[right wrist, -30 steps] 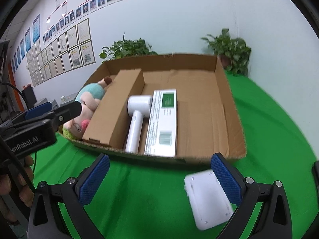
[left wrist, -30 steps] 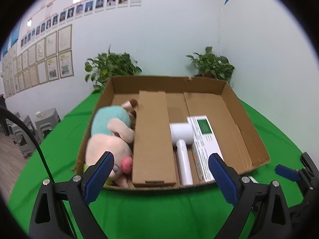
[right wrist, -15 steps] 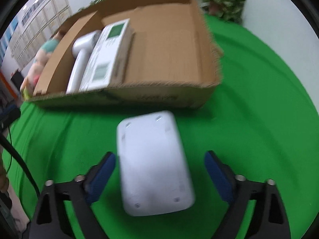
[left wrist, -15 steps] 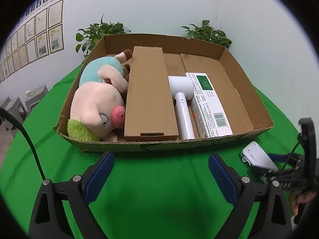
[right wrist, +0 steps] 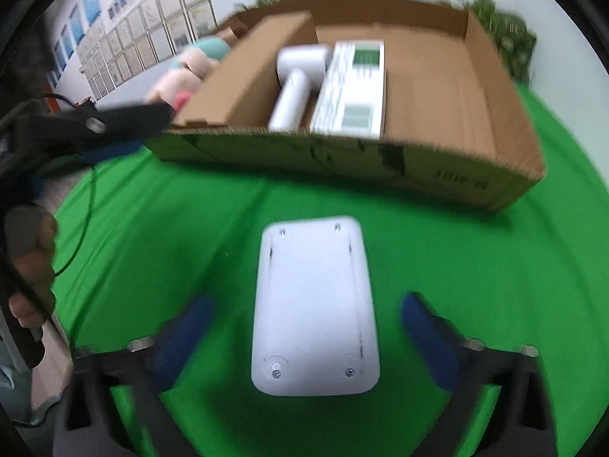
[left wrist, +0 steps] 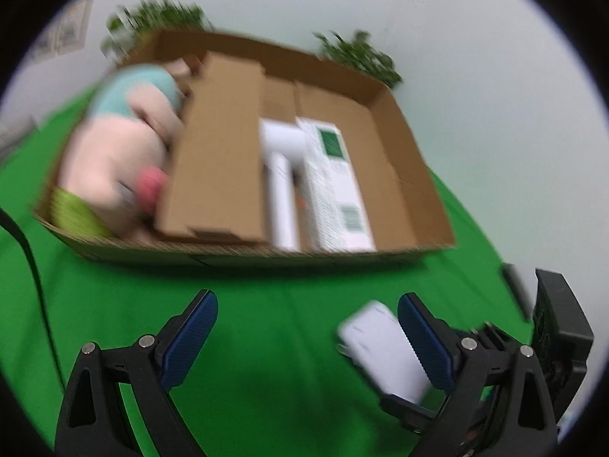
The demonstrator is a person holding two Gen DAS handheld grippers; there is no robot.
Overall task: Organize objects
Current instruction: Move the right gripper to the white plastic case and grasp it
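Note:
A white flat device [right wrist: 316,304] lies on the green cloth in front of the cardboard box [right wrist: 437,76]. My right gripper [right wrist: 304,323] hangs over it. Its jaws are opening, and the device sits between the blue fingers with a gap on each side. In the left wrist view my left gripper [left wrist: 308,327] stands open over bare cloth, and the device [left wrist: 380,346] shows just inside its right finger. The box [left wrist: 415,175] holds a plush toy [left wrist: 114,152], a long brown carton [left wrist: 220,152], a white hair dryer [left wrist: 281,175] and a white and green carton [left wrist: 335,182].
The green cloth [right wrist: 514,285] covers a round table whose edge curves close on both sides. Potted plants [left wrist: 357,53] stand behind the box against the white wall. A person's hand [right wrist: 30,266] and a black cable [left wrist: 26,259] are at the left.
Both views have tipped downward. My right gripper has sunk over the white device, which now fills the gap between its fingers. That device has come into the left wrist view's lower right.

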